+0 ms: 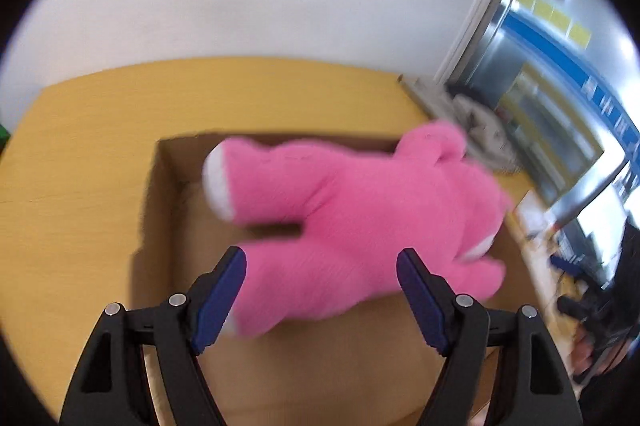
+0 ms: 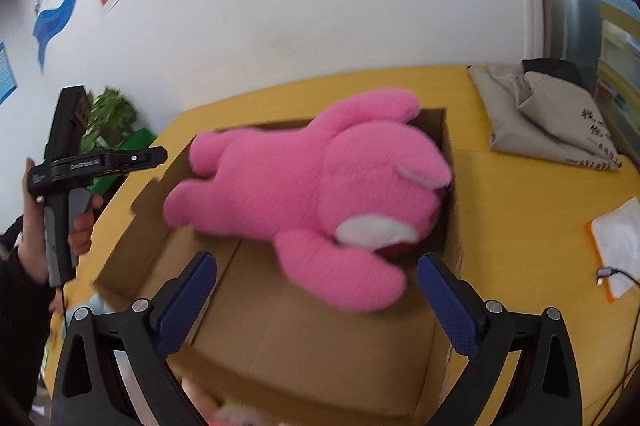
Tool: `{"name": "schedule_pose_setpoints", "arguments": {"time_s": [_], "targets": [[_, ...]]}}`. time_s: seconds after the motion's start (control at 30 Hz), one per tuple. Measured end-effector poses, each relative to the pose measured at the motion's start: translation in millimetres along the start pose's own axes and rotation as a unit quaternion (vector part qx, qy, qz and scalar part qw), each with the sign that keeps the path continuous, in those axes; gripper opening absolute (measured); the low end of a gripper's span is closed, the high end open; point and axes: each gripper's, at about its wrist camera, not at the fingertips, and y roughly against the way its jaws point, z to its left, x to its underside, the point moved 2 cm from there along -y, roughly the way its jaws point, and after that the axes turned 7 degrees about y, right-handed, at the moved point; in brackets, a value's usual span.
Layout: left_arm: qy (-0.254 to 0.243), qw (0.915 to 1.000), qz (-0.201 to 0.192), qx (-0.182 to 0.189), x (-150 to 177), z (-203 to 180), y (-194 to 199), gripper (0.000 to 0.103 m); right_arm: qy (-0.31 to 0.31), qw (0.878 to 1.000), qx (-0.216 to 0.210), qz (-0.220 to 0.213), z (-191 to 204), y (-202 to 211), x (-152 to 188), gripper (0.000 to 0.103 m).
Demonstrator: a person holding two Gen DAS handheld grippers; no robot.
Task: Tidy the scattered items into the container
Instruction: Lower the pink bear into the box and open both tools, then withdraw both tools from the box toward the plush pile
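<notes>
A large pink plush bear (image 1: 360, 210) lies across an open cardboard box (image 1: 164, 194) on the yellow table; it looks blurred. In the right wrist view the bear (image 2: 320, 194) lies face down in the box (image 2: 320, 338), its head towards the right wall. My left gripper (image 1: 320, 262) is open; one leg of the bear lies between its blue pads without being clamped. My right gripper (image 2: 316, 270) is open just above the box's near side, with an arm of the bear between the fingers. The left gripper's body and the hand holding it (image 2: 60, 178) show at the left.
A folded grey bag (image 2: 548, 114) lies at the table's (image 2: 520, 226) far right corner. A white cloth with an orange edge and a cable (image 2: 616, 250) lie at the right. A green plant (image 2: 108, 122) stands behind the table's left end. A white wall is behind.
</notes>
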Motion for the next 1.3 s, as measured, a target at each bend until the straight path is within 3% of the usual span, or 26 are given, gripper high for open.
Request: {"name": "schedule_pose_setpoints", "arguments": {"time_s": [0.13,0.2,0.27,0.3,0.4,0.5,0.73,0.9,1.1,1.2,1.3], "targets": [[-0.042,0.9963,0.055,-0.052,51,19,8,0.077,0.023,0.998,0.004,0.056,8,-14,43,0.102],[-0.020,0.9956,0.081,-0.043,73,33,9,0.077,0.013,0.997,0.013,0.079,9,-24,62,0.102],[0.007,0.9935,0.107,-0.037,93,45,5,0.076,0.033,0.996,0.042,0.073,12,-28,69,0.102],[0.010,0.9929,0.115,-0.032,102,48,6,0.067,0.032,0.996,0.050,0.071,14,-29,70,0.102],[0.004,0.9897,0.140,-0.031,122,40,8,0.066,0.022,0.995,0.058,0.080,12,-33,69,0.102],[0.011,0.9898,0.136,-0.041,132,36,13,0.066,0.037,0.994,0.078,0.064,14,-33,71,0.102],[0.029,0.9912,0.122,-0.043,142,34,23,0.066,0.054,0.995,0.081,0.030,11,-25,80,0.102],[0.046,0.9934,0.098,-0.039,141,34,35,0.066,0.034,0.995,0.088,0.036,11,-10,74,0.102],[0.025,0.9993,0.017,-0.021,156,8,99,0.067,0.031,0.991,0.089,-0.091,33,92,76,0.103],[0.021,0.9995,-0.024,0.006,182,-12,134,0.069,-0.006,0.990,0.060,-0.125,47,129,101,0.103],[0.037,0.9965,-0.058,0.046,213,-28,155,0.076,-0.014,0.991,0.022,-0.129,74,137,136,0.103]]}}
